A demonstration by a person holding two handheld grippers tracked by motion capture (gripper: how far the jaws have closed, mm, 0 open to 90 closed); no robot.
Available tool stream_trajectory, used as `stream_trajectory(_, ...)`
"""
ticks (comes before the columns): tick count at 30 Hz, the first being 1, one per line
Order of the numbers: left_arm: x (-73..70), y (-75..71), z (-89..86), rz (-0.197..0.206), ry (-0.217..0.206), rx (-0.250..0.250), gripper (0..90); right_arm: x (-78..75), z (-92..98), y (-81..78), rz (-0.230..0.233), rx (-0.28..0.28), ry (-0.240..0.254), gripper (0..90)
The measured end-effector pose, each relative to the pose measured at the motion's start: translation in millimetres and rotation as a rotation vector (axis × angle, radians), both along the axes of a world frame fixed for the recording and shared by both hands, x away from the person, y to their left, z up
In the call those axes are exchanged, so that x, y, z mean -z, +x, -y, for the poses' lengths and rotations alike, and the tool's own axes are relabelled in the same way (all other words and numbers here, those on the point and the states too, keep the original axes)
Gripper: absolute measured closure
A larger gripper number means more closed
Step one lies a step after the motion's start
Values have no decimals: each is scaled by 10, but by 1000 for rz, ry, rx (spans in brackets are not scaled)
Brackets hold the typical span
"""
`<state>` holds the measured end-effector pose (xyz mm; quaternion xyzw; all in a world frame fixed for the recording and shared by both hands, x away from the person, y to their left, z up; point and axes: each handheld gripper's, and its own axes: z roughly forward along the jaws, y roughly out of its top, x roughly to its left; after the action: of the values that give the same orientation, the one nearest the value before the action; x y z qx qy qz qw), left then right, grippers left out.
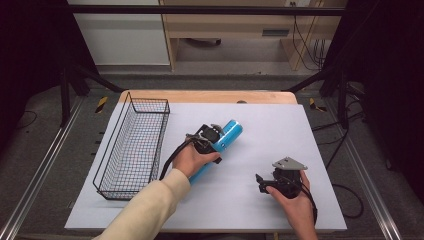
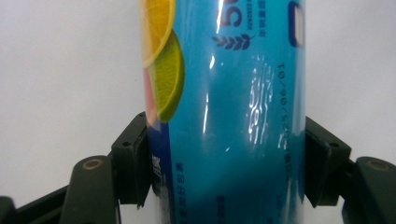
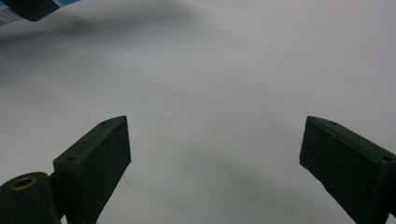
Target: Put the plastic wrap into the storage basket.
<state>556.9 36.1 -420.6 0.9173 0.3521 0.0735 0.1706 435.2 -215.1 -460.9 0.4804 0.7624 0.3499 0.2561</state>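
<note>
Diagonally — blue tube (image 1: 220, 146) (far end rightward)

Left gripper (image 1: 212, 142): black, black cable, cream sleeve (image 1: 150, 207) behind. Right gripper (image 1: 265, 183): black, grey triangular plate on top, brass-ringed pivot beside its jaws.

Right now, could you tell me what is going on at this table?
A person is working with a hand-held gripper in each hand. The left gripper is clamped on a blue can printed with citrus slices, which lies on its side on the white sheet near the middle of the table. A black wire basket sits at the left edge of the sheet with nothing visible in it. The right gripper rests over bare sheet nearer the person, its jaws wide open with nothing between them.
</note>
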Motion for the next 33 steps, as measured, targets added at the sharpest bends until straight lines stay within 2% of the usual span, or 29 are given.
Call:
stream_trajectory(12, -73, -5, -54, 17, -15, 14, 315, 0, -5, -1, -3, -1, 2, 92)
stream_trajectory(18, -148, -19, -114, 33, -42, 7, 316, 2, -8, -1, -4, 0, 7, 92)
stream_trajectory(21, -209, -37, -153, 45, -49, 13, 317, 0, -13, 0, -6, 0, 4, 92)
stream_trajectory(28, -372, -115, -298, 81, -106, 6, 318, 3, -17, 0, -10, -1, 3, 92)
stream_trajectory(33, -457, -161, -382, 92, -120, 7, 319, 9, -27, 4, -5, -4, -3, 92)
